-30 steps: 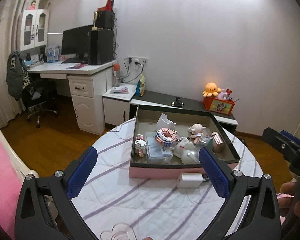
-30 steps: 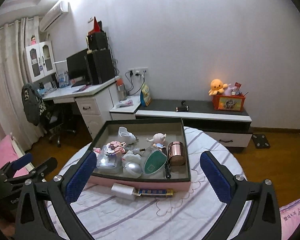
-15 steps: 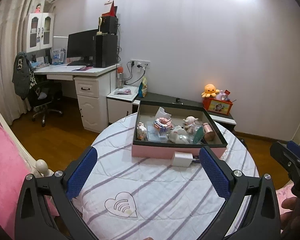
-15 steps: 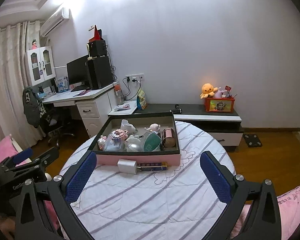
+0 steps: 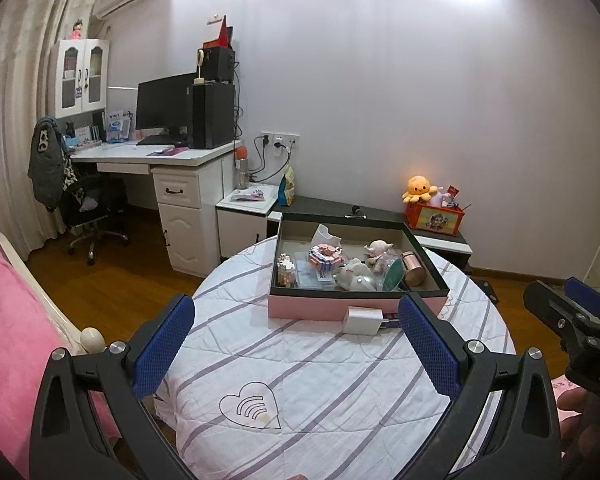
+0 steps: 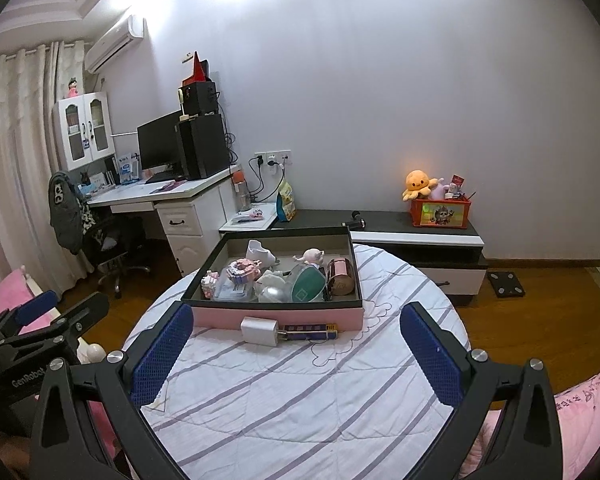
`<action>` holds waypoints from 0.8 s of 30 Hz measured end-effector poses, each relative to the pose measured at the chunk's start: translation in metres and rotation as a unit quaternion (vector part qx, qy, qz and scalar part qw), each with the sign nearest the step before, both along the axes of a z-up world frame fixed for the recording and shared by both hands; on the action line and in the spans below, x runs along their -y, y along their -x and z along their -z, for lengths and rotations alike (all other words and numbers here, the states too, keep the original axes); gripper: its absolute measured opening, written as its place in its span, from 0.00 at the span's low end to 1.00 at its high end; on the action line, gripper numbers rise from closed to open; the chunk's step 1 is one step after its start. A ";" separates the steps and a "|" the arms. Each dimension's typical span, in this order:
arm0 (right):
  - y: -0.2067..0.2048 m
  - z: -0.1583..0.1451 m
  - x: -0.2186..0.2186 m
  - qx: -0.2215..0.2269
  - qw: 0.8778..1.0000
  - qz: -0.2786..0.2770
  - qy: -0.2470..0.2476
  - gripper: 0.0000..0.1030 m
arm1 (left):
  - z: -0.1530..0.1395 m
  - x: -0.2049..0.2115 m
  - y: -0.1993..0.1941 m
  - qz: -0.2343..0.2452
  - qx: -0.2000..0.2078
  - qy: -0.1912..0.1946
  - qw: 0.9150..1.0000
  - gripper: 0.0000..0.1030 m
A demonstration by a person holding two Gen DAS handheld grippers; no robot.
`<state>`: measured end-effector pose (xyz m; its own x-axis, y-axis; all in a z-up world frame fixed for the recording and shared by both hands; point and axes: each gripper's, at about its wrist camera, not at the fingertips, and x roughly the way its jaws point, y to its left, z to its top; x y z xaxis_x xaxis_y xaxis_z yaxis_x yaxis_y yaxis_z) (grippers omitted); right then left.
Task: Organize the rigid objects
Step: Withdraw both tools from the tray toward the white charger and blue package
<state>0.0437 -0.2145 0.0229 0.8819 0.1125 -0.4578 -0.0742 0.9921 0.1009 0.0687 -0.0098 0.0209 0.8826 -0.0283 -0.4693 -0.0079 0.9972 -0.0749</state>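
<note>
A pink box with a dark rim (image 5: 356,306) (image 6: 276,315) stands on the far part of a round table with a striped cloth (image 5: 320,368) (image 6: 300,392). It holds several small things: a rose-gold can (image 6: 341,277), a green oval case (image 6: 309,289), a pink figurine (image 6: 313,257), a clear plastic case (image 5: 311,276). A white charger (image 5: 362,321) (image 6: 260,331) and a blue and gold bar (image 6: 310,330) lie on the cloth against the box front. My left gripper (image 5: 296,344) and right gripper (image 6: 296,350) are open and empty, well back from the box.
A white desk with monitor and speakers (image 5: 172,136) and a chair (image 5: 92,204) stand at the left. A low dark cabinet with an orange toy box (image 6: 440,212) runs along the wall. Pink bedding (image 5: 8,320) lies at the left.
Both grippers have pulled back and up from the box, which now looks smaller and farther. Both stay open and empty.
</note>
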 end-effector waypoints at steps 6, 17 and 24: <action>0.000 0.000 -0.002 -0.001 1.000 0.001 0.001 1.00 | -0.001 0.000 0.001 0.000 0.002 -0.002 1.000 1.00; -0.008 0.005 0.009 -0.009 1.000 0.012 0.009 1.00 | 0.003 0.009 -0.004 0.013 -0.004 -0.010 1.000 1.00; -0.022 0.020 0.025 -0.032 0.999 0.026 0.006 1.00 | 0.023 0.024 -0.023 0.027 -0.029 -0.016 0.999 1.00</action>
